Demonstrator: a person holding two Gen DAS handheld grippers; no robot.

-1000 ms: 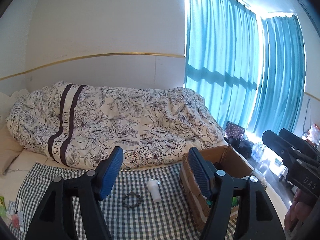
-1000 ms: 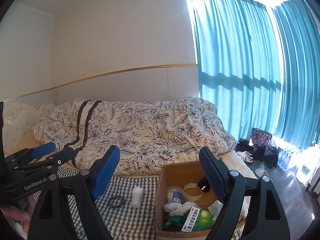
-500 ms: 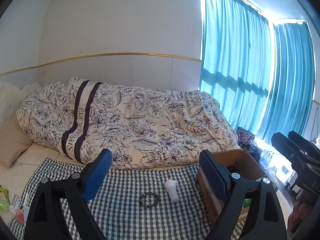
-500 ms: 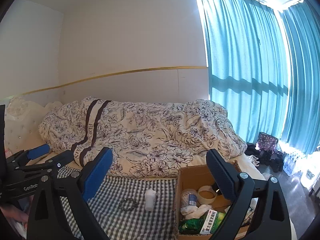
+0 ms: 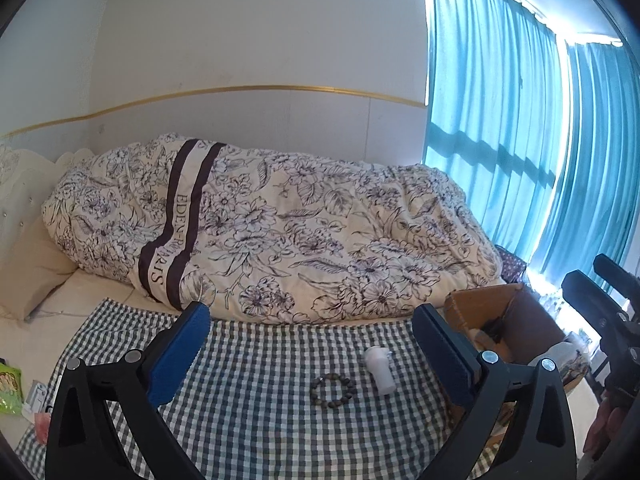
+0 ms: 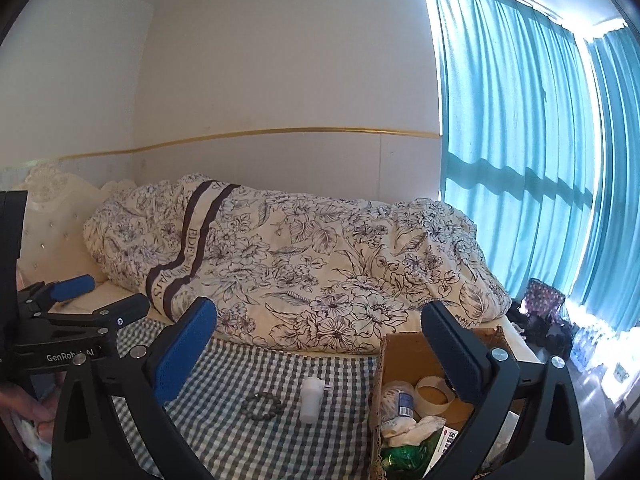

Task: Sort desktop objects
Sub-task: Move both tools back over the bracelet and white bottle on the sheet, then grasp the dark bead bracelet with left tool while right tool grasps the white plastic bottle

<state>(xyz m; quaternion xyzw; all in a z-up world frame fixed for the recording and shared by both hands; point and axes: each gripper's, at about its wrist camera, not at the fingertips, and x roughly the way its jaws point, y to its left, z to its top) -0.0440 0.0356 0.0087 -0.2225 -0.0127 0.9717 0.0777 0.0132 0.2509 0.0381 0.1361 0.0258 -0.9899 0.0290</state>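
On the checked grey-white cloth both grippers, left gripper and right gripper, hover spread and empty; next pick is probably the small white plastic bottle or dark beaded bracelet, then the brown cardboard box at 3 o'clock.

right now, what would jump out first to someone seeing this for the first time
Probably the big floral duvet heaped on the bed behind the work area, and the bright teal curtains at the right. Nearer, on the checked cloth, a bead bracelet and a small white bottle lie side by side, with an open cardboard box of mixed items to their right.
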